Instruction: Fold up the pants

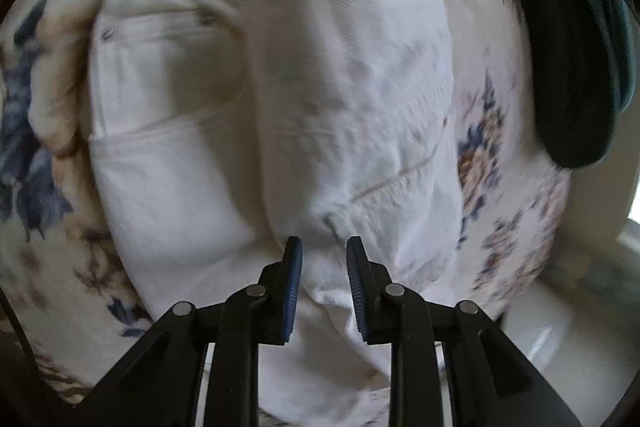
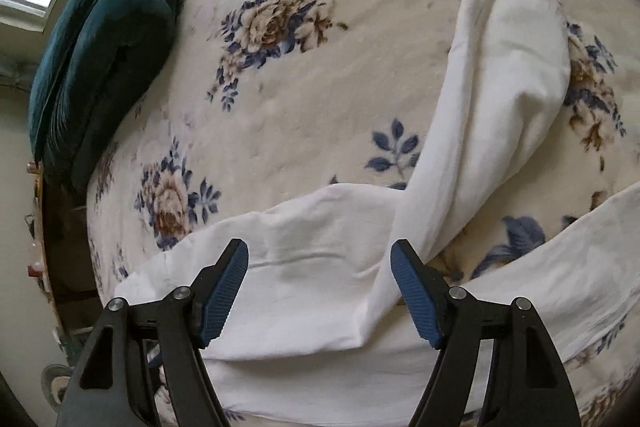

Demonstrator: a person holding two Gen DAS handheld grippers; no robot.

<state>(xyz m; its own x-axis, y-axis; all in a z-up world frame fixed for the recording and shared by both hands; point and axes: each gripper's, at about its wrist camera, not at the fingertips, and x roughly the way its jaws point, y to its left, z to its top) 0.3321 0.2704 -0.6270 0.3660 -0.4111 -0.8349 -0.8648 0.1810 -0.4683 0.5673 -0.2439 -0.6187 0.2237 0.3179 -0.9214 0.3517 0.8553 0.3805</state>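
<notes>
White pants (image 1: 280,115) lie spread on a bed's floral blanket (image 2: 320,75), with two teal velvet pillows (image 2: 116,51) near its edge. The left gripper (image 1: 322,267) fingers clamp a fabric fold; the right gripper (image 2: 320,291) fingers stand apart above a leg.

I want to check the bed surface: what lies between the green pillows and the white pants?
In the right wrist view, only bare floral blanket lies between the green pillows and the white pants; nothing else rests there.
</notes>
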